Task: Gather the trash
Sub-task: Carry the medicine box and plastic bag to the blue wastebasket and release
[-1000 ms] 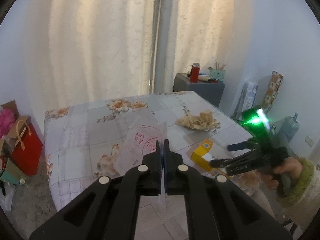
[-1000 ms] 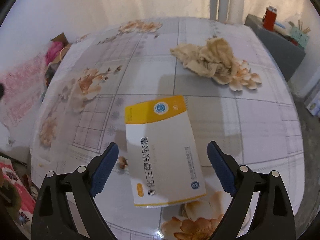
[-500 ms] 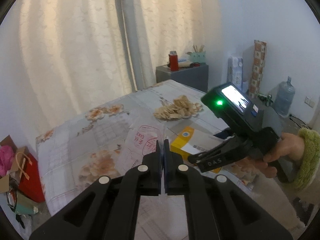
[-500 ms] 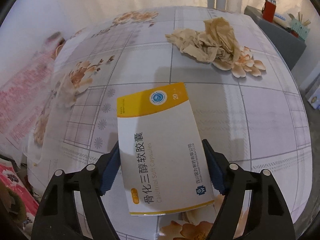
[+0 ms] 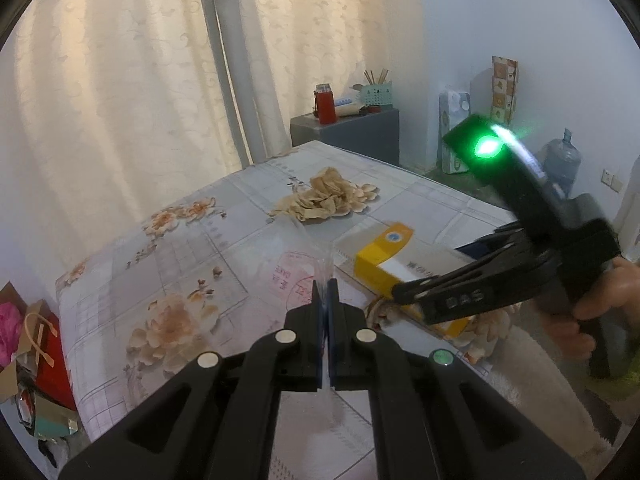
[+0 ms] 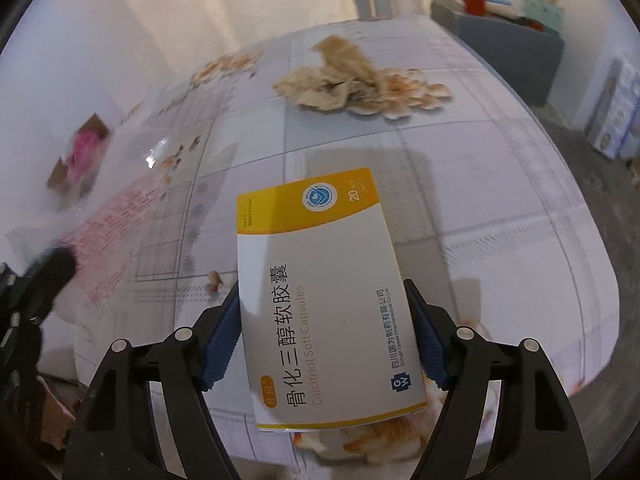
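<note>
A white and yellow medicine box [image 6: 320, 280] sits between the blue pads of my right gripper [image 6: 324, 320], which press on its long sides; it hangs just above the cloth, over its shadow. In the left wrist view the box [image 5: 384, 256] and the right gripper [image 5: 428, 276] are close on the right. My left gripper [image 5: 328, 292] is shut on the edge of a clear plastic bag [image 5: 288, 256] with red print. The bag [image 6: 116, 232] hangs blurred at the left of the right wrist view. Crumpled tan paper [image 5: 320, 200] lies further back on the table.
The table [image 5: 180, 264] wears a flowered grid cloth, its edge near the right gripper. A grey cabinet [image 5: 352, 136] with a red flask [image 5: 325, 108] stands behind it, a water bottle [image 5: 562, 160] at the wall. Bags [image 5: 48, 360] lie on the floor, left. A hand [image 5: 600, 300] grips the right tool.
The right jaws came together on the medicine box and lifted it off the cloth. The left gripper swung with the bag toward the box, so the right gripper now looms nearer.
</note>
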